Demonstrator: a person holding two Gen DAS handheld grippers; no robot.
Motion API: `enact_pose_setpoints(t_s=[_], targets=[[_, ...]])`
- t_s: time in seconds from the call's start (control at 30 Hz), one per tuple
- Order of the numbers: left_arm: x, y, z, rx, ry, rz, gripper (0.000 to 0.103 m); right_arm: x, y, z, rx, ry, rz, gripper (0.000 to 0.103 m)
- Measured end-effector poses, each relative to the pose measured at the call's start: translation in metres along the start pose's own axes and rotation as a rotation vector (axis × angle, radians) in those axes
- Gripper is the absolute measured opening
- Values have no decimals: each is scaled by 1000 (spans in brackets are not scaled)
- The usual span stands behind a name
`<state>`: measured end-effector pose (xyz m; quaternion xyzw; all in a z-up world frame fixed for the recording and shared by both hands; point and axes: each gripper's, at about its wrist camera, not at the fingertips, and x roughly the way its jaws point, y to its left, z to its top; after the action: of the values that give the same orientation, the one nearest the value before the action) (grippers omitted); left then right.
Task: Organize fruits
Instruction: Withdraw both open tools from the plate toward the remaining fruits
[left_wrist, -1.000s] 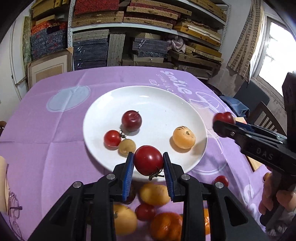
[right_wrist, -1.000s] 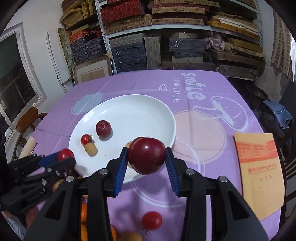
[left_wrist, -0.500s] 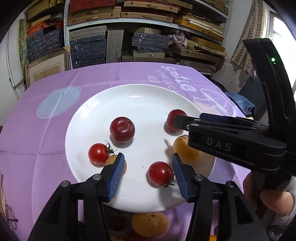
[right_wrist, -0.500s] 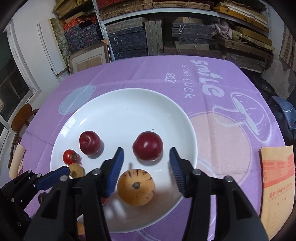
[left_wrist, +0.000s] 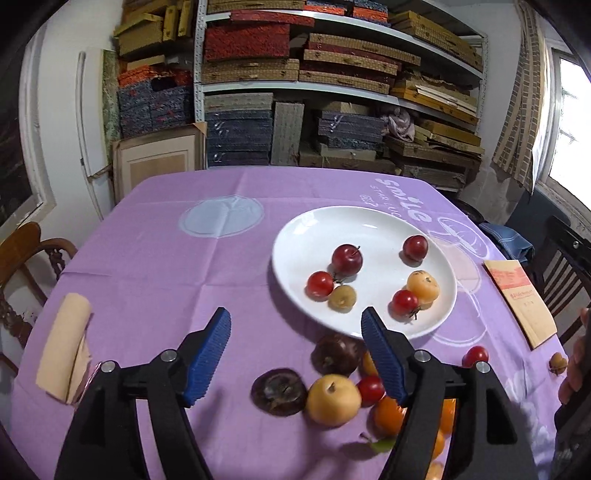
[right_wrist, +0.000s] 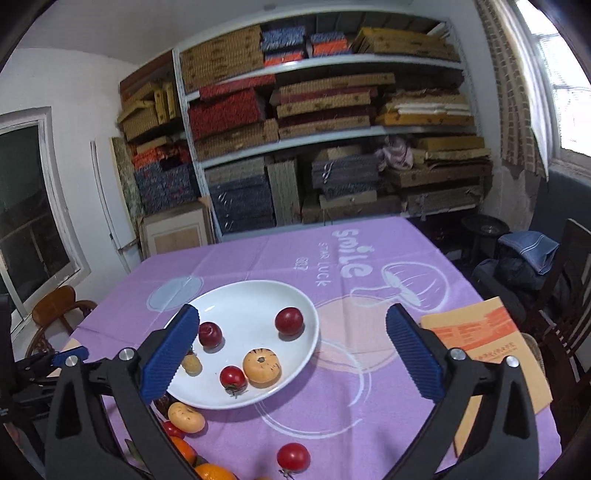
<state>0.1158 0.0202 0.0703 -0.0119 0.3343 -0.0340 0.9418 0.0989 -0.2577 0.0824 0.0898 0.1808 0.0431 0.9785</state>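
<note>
Both grippers are wide open (nothing is held); the yellow pear (left_wrist: 333, 399) is found just below the left gripper (left_wrist: 295, 356).

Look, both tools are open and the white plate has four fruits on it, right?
Not quite. The plate holds six fruits, not four: two plums, two tomatoes, a small yellow fruit and an orange one, as the left wrist view shows. The rest is right: the left tool and the right tool are both open.
</note>
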Motion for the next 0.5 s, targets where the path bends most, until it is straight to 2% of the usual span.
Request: enact_pose_setpoints(t_s=[0.13,0.23,0.3,0.37,0.5], targets=[[-19,22,-39,-75,25,21,82,-26,-18,-41,46,0,-8,99],[-20,26,-70,-123,79,-1,82,-33,-29,-71,48,30,-63,99],[-21,19,-87,-109,106,-14,82,-34,-33,-77,59,71,-72,99],[-22,12,-100,-69,113,-8,82,-35,-40,-79,104,64,-55,99],[-27,-6,-109,10,87,-15,85,-32,-48,-82,131,79,-57,99]])
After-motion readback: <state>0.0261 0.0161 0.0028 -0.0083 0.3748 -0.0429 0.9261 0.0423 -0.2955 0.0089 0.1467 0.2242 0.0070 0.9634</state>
